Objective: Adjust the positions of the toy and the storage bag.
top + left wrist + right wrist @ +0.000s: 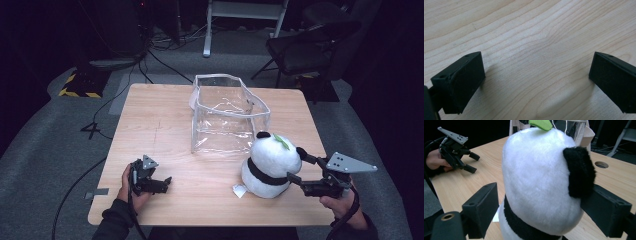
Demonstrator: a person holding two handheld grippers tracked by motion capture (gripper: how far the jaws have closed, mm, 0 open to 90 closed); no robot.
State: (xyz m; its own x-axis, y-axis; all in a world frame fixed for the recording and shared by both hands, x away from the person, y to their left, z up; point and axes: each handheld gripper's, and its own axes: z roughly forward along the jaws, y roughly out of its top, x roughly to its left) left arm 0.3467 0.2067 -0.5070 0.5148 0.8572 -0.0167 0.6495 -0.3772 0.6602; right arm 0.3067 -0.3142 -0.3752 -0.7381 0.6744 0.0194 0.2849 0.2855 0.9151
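White plush with black bands and a green leaf on top: panda toy (270, 167) upright on the light wood desk (165, 130), just in front of the clear plastic bag (225, 117) and near the desk's right front corner. Right tool (300, 167) at the panda's right flank, held level from the desk's right edge, jaws spread wide to either side of the toy's body. From the right gripper view: panda (539, 182) between the two black jaws, one jaw clear of the fur with a visible gap, the other right against the black ear patch; contact on that side hard to judge, no squeeze visible in the plush. Jaws wide open, no firm hold seen.

Left tool (162, 182) well apart from the panda, toward the desk's left front, resting low on the wood, jaws open with nothing between. From the left gripper view: bare wood grain (534, 50) between the parted jaws and their shadows on it. From the high view alone: bag's open top, white tag (239, 190) by the panda's base. From the right gripper view alone: round hole (601, 164) in the desk beyond the panda, left tool (472, 162) far off in a hand (435, 160).
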